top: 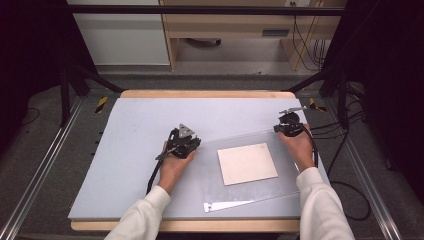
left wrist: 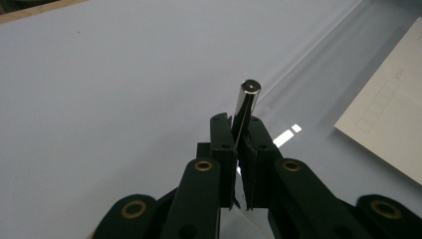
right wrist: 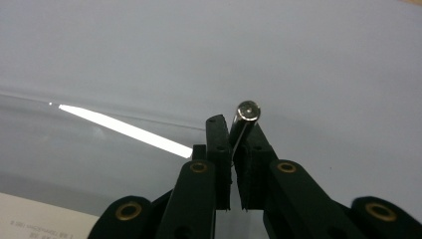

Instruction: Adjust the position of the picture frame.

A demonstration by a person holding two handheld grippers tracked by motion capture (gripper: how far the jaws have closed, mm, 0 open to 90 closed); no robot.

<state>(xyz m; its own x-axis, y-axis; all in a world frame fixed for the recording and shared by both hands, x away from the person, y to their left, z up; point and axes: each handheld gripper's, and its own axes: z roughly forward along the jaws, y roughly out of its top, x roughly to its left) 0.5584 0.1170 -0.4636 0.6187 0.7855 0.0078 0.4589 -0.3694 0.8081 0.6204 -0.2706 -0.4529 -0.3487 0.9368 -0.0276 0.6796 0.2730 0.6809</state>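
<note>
A clear plastic sheet (top: pixel 250 192) lies on the grey mat (top: pixel 130 150), and a pale sheet of paper (top: pixel 247 163) rests in its middle. At the sheet's far left corner, my left gripper (top: pixel 191 140) is shut on the thin plastic edge. My right gripper (top: pixel 282 127) is shut on the far right corner. In the left gripper view the black jaws (left wrist: pixel 239 122) pinch the film, a shiny metal pin (left wrist: pixel 247 99) sticks out between them, and the paper (left wrist: pixel 393 114) is at the right. The right gripper view has the same pinch (right wrist: pixel 232 124) and pin (right wrist: pixel 246 113), with the paper (right wrist: pixel 40 219) at the bottom left.
A white paper strip (top: pixel 227 205) lies at the clear sheet's near edge. The mat covers a wooden table (top: pixel 200 93) inside a black frame. Cables (top: pixel 345 150) trail off the right side, and light cabinets (top: pixel 125 35) stand beyond the table.
</note>
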